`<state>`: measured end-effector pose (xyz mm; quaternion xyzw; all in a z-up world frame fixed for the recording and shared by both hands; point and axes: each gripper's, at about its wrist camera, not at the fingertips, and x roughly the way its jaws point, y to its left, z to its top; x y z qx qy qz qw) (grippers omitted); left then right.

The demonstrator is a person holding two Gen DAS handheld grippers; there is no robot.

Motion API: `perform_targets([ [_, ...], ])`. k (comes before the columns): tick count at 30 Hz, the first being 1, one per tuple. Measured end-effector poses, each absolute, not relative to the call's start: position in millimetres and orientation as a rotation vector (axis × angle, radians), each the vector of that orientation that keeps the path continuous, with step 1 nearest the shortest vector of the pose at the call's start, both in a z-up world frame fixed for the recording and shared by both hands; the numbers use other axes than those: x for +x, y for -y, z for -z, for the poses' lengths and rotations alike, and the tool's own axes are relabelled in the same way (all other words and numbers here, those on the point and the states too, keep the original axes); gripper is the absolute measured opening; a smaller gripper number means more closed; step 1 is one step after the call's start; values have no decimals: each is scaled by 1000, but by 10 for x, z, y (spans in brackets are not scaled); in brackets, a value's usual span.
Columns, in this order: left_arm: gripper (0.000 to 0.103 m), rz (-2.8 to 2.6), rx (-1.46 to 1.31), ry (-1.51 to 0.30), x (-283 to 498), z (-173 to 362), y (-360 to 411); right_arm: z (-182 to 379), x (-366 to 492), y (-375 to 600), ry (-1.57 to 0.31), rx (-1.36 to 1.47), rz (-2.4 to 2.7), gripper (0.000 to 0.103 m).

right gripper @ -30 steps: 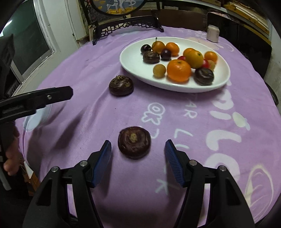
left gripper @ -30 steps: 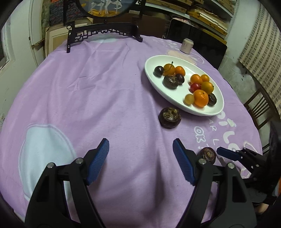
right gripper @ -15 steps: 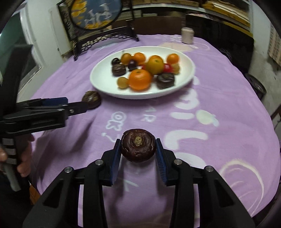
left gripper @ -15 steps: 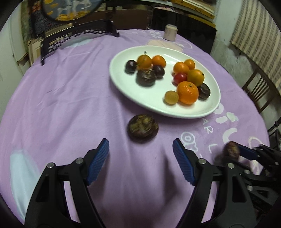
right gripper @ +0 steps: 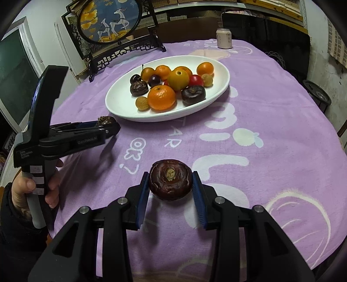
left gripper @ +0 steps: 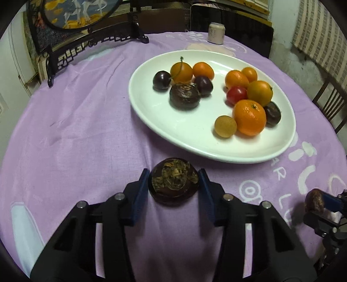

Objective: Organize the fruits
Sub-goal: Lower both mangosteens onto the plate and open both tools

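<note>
My left gripper [left gripper: 173, 182] is shut on a dark brown water chestnut [left gripper: 173, 181], just in front of the white oval plate [left gripper: 151, 115]; both also show in the right wrist view [right gripper: 105, 120]. My right gripper [right gripper: 170, 182] is shut on a second dark brown water chestnut [right gripper: 170, 179], held above the purple cloth; it shows at the right edge of the left wrist view [left gripper: 314, 202]. The plate [right gripper: 121, 108] holds several fruits: oranges, a red tomato, dark plums, longans and more water chestnuts.
A round purple tablecloth [left gripper: 76, 130] covers the table. A black carved stand with a round painting [right gripper: 108, 19] is at the back left. A small can [right gripper: 224, 38] stands at the back. A wooden chair [left gripper: 329, 102] is off the right edge.
My left gripper moved forward and closed on the chestnut near the plate. My right gripper closed on the other chestnut and lifted it toward the plate.
</note>
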<state>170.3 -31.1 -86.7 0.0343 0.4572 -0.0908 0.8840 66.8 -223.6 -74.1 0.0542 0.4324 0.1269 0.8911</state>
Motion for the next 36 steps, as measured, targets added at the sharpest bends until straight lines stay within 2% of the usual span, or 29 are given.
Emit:
perform_targets([
  [14,45,266,-36,-845,1137,257,0,585,857,2171,-881,105,-287,39],
  [23,46,234,-15,-829,2104,-99,368,59,1734,2014,-740,29,-265,39],
  [29,46,228,-59,-896,2723,108,524,244,2268,1983,-768,31,-245,39],
  [36,46,241,-79,-932,2858,307,496,339,2384,1982,-786,33,-243,39],
])
